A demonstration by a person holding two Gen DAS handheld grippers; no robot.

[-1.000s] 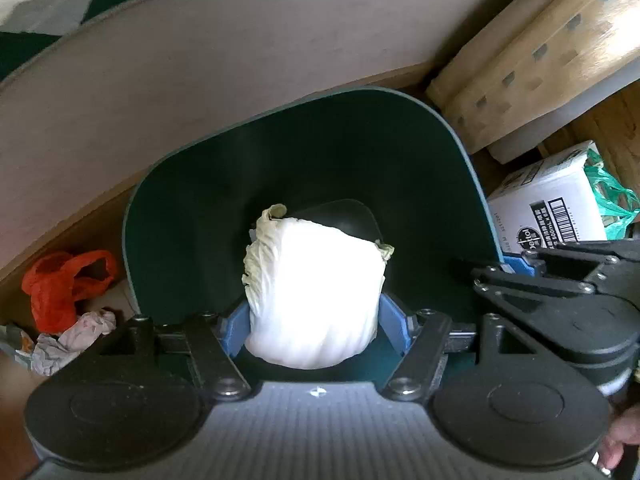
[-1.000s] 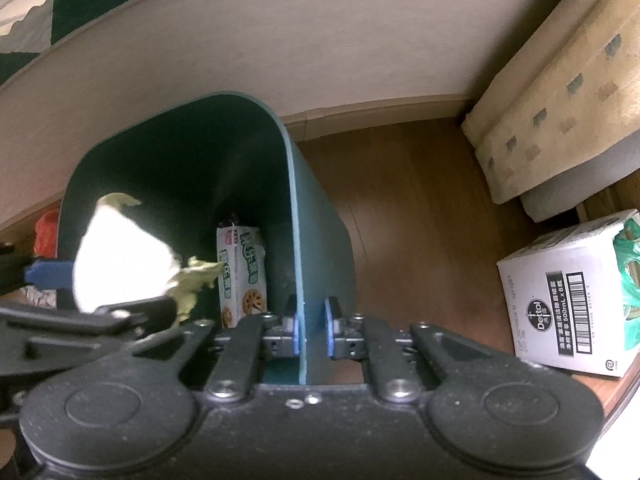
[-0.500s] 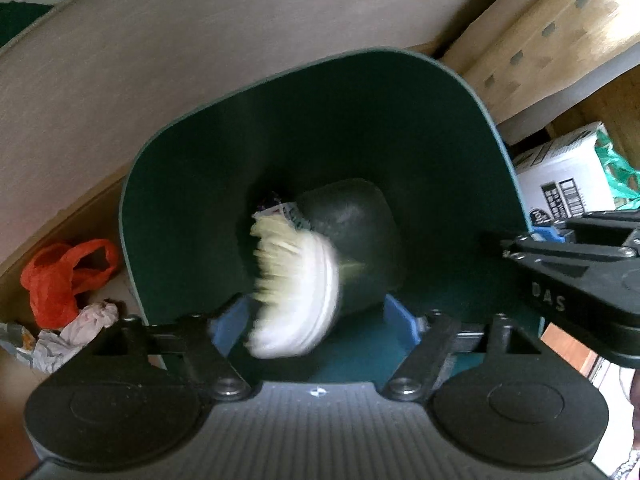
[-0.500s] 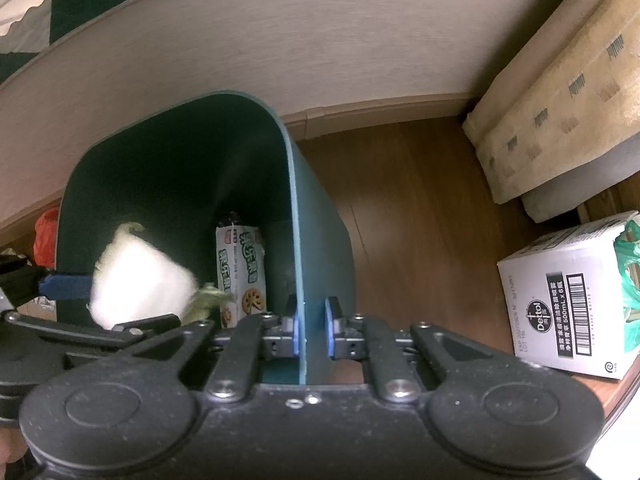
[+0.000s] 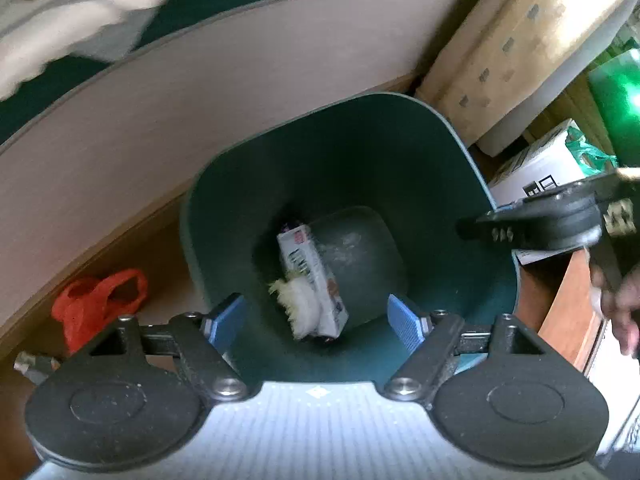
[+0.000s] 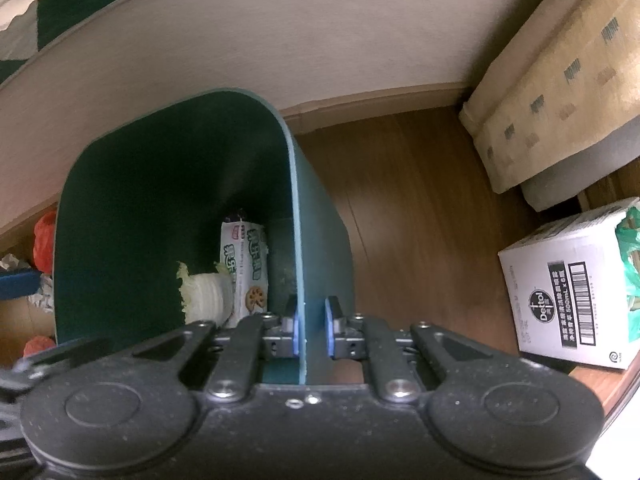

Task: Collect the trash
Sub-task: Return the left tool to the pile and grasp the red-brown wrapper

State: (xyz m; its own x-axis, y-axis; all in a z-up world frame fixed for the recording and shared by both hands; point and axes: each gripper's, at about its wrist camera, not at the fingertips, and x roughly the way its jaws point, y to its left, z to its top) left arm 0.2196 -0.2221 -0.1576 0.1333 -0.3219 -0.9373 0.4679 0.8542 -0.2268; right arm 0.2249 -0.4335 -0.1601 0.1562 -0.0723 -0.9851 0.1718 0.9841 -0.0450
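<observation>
A dark green trash bin (image 5: pixel 448 208) stands on the wood floor by the wall. At its bottom lie a white cabbage chunk (image 5: pixel 300 308) and a cookie box (image 5: pixel 312 276); both also show in the right wrist view, the cabbage (image 6: pixel 204 296) left of the box (image 6: pixel 246 268). My left gripper (image 5: pixel 316 320) is open and empty above the bin's mouth. My right gripper (image 6: pixel 311 326) is shut on the bin's right wall (image 6: pixel 298 240) at the rim, and it shows in the left wrist view (image 5: pixel 532 224).
A red plastic bag (image 5: pixel 96 304) and crumpled paper (image 6: pixel 40 296) lie on the floor left of the bin. A white Dettol carton (image 6: pixel 568 288) with a green bag stands at the right. A large cardboard box (image 6: pixel 552 80) leans against the wall behind.
My left gripper opened and let go of the cabbage chunk, which fell to the bin's bottom beside the cookie box. The left gripper rose. The right gripper kept its hold on the bin wall.
</observation>
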